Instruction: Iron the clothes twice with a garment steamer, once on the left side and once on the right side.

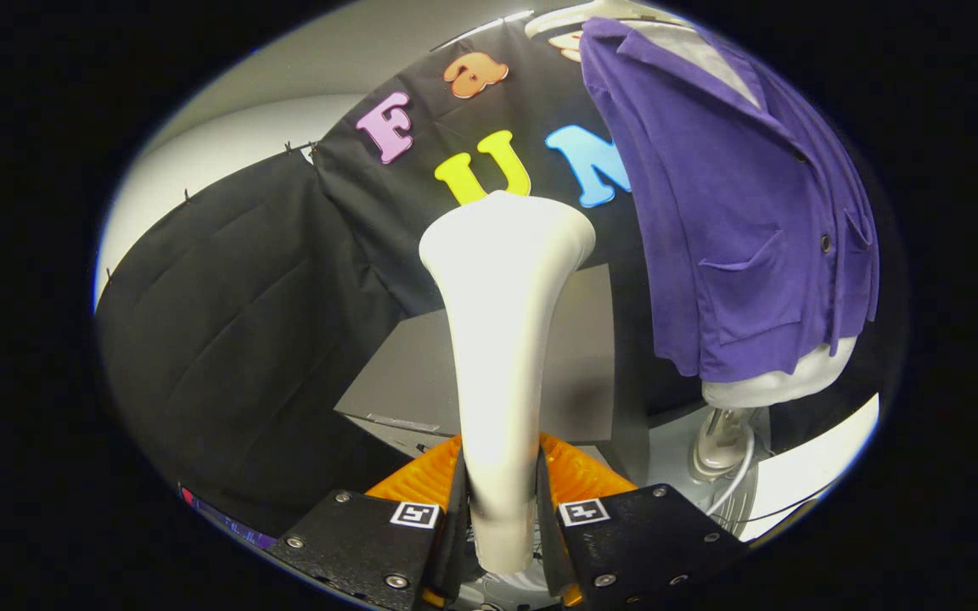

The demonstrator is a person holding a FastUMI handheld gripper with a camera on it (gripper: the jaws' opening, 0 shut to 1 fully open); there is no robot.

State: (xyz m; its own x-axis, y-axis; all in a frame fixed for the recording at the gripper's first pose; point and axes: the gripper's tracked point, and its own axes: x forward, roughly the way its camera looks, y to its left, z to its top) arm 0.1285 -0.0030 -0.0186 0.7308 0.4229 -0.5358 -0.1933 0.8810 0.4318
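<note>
Grey table (408, 373) sits beyond fingers, against black cloth wall. White mannequin torso (782, 382) stands on pale stand (720, 441) at table's right part, wearing purple jacket (735, 212). White cable (739, 479) curls from stand base over table surface. Gripper (502, 501) fingers press both sides of white steamer (502, 339) handle above table's near edge.

You have the white plastic garment steamer (502, 339) clamped by its slim handle between the two fingers of the tool (502, 501), standing upright, its wide flared head uppermost and turned away from you. The purple knit jacket (735, 212) with buttons and a patch pocket hangs on a white mannequin torso (782, 382), apart from the steamer's head, to its right.
</note>
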